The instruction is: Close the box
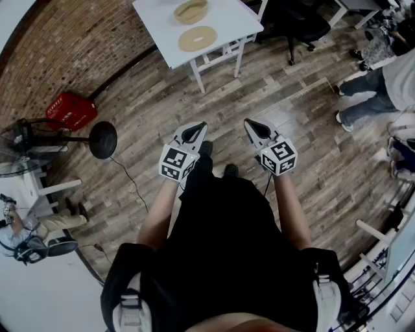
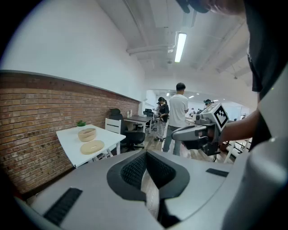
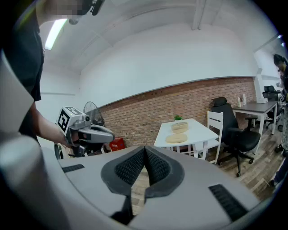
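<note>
Fingers (image 2: 132, 170) shut and empty on left gripper (image 1: 194, 132) and right gripper (image 1: 257, 128); approach not begun.
Both hang over the wood-plank floor (image 1: 292, 97), well short of the white table (image 1: 227, 16), where the round tan box (image 1: 190, 11) stands open beside its flat tan lid (image 1: 198, 38). Advised: walk up, open one gripper, take the lid by its rim, keep it level and centre it before lowering.

Here's the person in a black short-sleeved top (image 1: 227, 240) and dark shoes (image 1: 206, 148), pale straps (image 1: 131, 310) at the shoulders. 2 grey-shelled tools, left gripper (image 1: 198, 128) and right gripper (image 1: 251, 124), each carry a white cube (image 1: 176, 162) of black square markers. Black ribbed pads (image 2: 134, 170) line the jaws.
</note>
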`<state>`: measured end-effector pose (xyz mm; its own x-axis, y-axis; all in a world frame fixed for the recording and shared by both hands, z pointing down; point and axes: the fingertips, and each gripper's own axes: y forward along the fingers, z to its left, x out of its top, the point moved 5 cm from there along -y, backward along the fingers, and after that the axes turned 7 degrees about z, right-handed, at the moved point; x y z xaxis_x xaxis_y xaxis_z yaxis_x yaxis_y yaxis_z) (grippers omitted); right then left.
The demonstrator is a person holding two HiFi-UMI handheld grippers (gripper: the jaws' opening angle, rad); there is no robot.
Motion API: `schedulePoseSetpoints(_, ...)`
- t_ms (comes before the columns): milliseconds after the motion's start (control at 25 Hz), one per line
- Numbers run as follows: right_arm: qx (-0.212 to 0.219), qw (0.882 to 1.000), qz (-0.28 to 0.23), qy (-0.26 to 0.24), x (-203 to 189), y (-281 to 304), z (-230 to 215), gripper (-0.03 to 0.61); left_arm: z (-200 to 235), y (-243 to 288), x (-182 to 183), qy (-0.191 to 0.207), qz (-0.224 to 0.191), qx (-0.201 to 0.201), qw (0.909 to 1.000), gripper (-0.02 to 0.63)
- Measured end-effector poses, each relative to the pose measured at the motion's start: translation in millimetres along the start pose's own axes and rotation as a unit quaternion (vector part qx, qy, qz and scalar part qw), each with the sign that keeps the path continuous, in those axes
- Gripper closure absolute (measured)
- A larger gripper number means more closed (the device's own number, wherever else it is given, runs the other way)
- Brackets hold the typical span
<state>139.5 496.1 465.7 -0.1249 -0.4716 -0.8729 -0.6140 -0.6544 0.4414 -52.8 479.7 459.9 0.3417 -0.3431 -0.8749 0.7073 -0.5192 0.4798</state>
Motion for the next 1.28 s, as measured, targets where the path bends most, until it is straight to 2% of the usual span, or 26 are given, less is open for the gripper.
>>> schedulePoseSetpoints(640, -0.025, 0.999, 0.01, -0.042, -7, -16, 6, 0.581, -10, -10, 22, 0.003, -0.031, 0.027, 0.9991, 0.594)
schedulePoseSetpoints(920, -0.042, 0.998, -0.019, -0.043, 2, -19, 0, 0.568, -5, -13, 25, -0.005, -0.044, 0.046, 0.9979, 0.594)
schedulePoseSetpoints(1000, -0.039, 0.998, -0.032, -0.04, 7, -17, 1, 0.391, -1, -14, 25, -0.008, -0.051, 0.052, 0.9973, 0.588)
schedulePoseSetpoints(1040, -0.038, 0.998, -0.036, -0.041, 8, -15, 1, 0.332, 1, -15, 24, -0.01, -0.053, 0.055, 0.9971, 0.532)
schedulePoseSetpoints(1080, -0.039, 0.997, -0.04, -0.044, 10, -14, 1, 0.299, 3, -15, 24, -0.012, -0.054, 0.057, 0.9969, 0.437)
schedulePoseSetpoints(1200, -0.055, 0.996, -0.053, -0.052, 14, -12, -3, 0.215, 7, -12, 24, -0.01, -0.056, 0.068, 0.9961, 0.34)
schedulePoseSetpoints(1240, -0.064, 0.995, -0.057, -0.056, 15, -12, -4, 0.155, 8, -12, 24, -0.01, -0.058, 0.072, 0.9957, 0.311)
schedulePoseSetpoints(1280, -0.072, 0.994, -0.059, -0.059, 16, -11, -4, 0.122, 10, -12, 24, -0.012, -0.06, 0.074, 0.9953, 0.286)
